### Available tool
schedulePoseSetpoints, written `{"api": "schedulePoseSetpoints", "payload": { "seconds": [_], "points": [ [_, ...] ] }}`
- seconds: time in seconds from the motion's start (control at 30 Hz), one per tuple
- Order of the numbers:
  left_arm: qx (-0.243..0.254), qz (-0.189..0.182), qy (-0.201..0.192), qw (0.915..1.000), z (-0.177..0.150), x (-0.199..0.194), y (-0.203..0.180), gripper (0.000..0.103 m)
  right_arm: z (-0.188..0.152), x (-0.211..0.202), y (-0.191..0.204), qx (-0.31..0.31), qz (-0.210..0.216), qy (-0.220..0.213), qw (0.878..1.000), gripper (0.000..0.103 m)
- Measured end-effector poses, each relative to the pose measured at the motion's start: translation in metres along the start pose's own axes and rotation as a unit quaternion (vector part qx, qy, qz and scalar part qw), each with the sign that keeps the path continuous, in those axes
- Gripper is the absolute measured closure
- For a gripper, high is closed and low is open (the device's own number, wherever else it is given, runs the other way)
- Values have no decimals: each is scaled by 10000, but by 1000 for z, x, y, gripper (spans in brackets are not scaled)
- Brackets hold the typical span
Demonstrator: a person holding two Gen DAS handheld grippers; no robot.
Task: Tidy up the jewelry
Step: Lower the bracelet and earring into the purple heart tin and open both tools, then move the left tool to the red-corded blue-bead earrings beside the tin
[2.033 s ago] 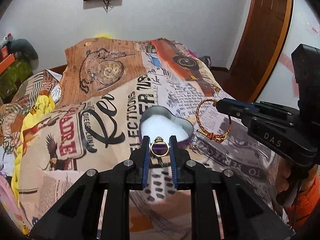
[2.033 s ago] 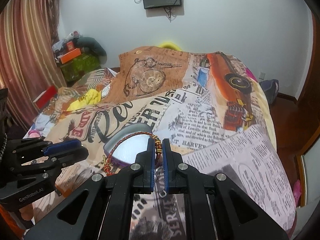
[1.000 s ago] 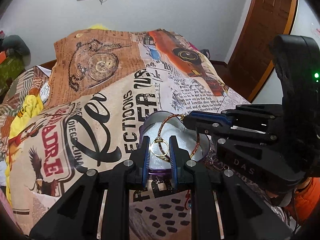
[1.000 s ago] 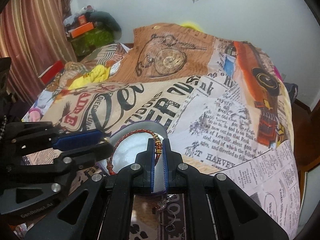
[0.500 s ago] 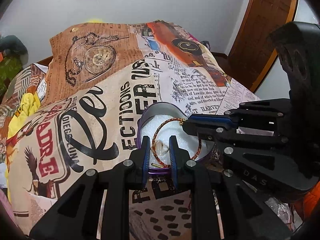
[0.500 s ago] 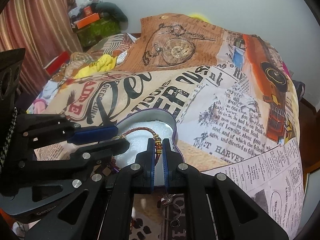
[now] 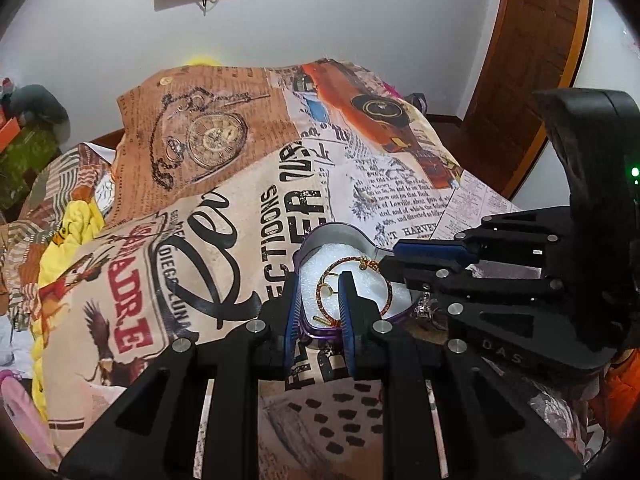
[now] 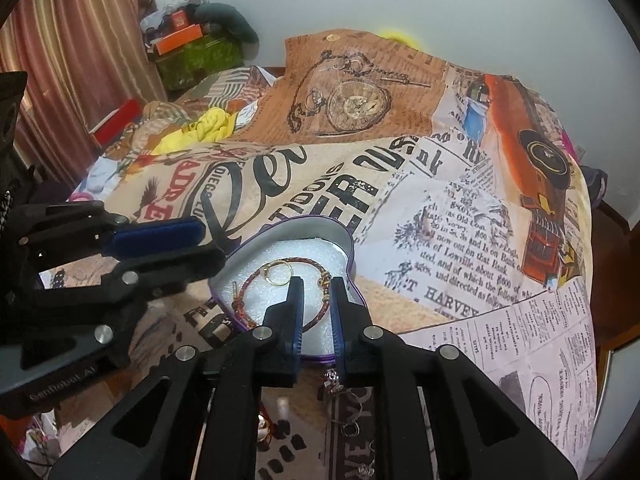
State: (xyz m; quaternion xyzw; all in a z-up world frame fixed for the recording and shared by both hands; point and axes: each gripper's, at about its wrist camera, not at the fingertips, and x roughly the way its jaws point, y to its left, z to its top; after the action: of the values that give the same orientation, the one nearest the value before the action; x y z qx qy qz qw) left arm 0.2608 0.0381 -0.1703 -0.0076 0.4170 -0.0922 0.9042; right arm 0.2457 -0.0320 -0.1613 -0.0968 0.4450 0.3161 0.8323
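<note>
A purple heart-shaped tin (image 7: pixel 320 240) (image 8: pixel 348 240) with white foam lining sits on the printed bedspread. A red and gold cord bracelet (image 7: pixel 386 308) (image 8: pixel 316 318) and a gold ring (image 7: pixel 326 289) (image 8: pixel 278 274) lie inside it on the foam. My left gripper (image 7: pixel 318 280) is open and empty just above the tin's near edge. My right gripper (image 8: pixel 314 284) is open and empty over the tin, its fingers either side of the bracelet. Each gripper shows in the other's view, the right one (image 7: pixel 424 260) and the left one (image 8: pixel 176 240).
Several small loose jewelry pieces (image 8: pixel 340 392) lie on the bedspread just in front of the tin. A yellow cloth (image 8: pixel 208 128) lies on the bed's left side. A wooden door (image 7: pixel 528 60) stands at the right.
Both grippers moved over the tin and opened. The ring dropped from the left gripper and the bracelet from the right gripper onto the foam.
</note>
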Motion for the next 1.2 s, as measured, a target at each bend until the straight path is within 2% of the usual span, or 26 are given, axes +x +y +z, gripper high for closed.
{"api": "schedulePoseSetpoints", "payload": {
  "seconds": [0.17,0.23,0.3,0.47,0.6,0.87,1.03,1.2],
  "points": [
    [15,53,-34,10000,-2,-12,-3,82,-2,-17,2,-2,-83,-120,9999,86],
    [40,75,-41,10000,-3,-16,-4,77,-3,-24,3,-3,-126,-180,9998,78],
    [70,103,-62,9999,-5,-22,-7,73,-5,-32,3,5,-195,-286,9994,64],
    [116,147,-103,9998,-9,-35,-12,68,-10,-55,1,45,-349,-492,9982,64],
    [100,169,-137,9997,-13,-43,-15,59,-16,-72,-4,184,-424,-655,9968,64],
    [38,144,85,9999,-26,-38,-18,59,-31,-95,-24,536,-608,-841,9932,64],
    [-30,60,299,9995,-39,-28,-20,59,-47,-95,-34,683,-645,-737,9928,64],
    [-65,-12,547,9985,-57,-19,-22,59,-71,-78,-37,798,-487,-396,9948,64]
  ]
}}
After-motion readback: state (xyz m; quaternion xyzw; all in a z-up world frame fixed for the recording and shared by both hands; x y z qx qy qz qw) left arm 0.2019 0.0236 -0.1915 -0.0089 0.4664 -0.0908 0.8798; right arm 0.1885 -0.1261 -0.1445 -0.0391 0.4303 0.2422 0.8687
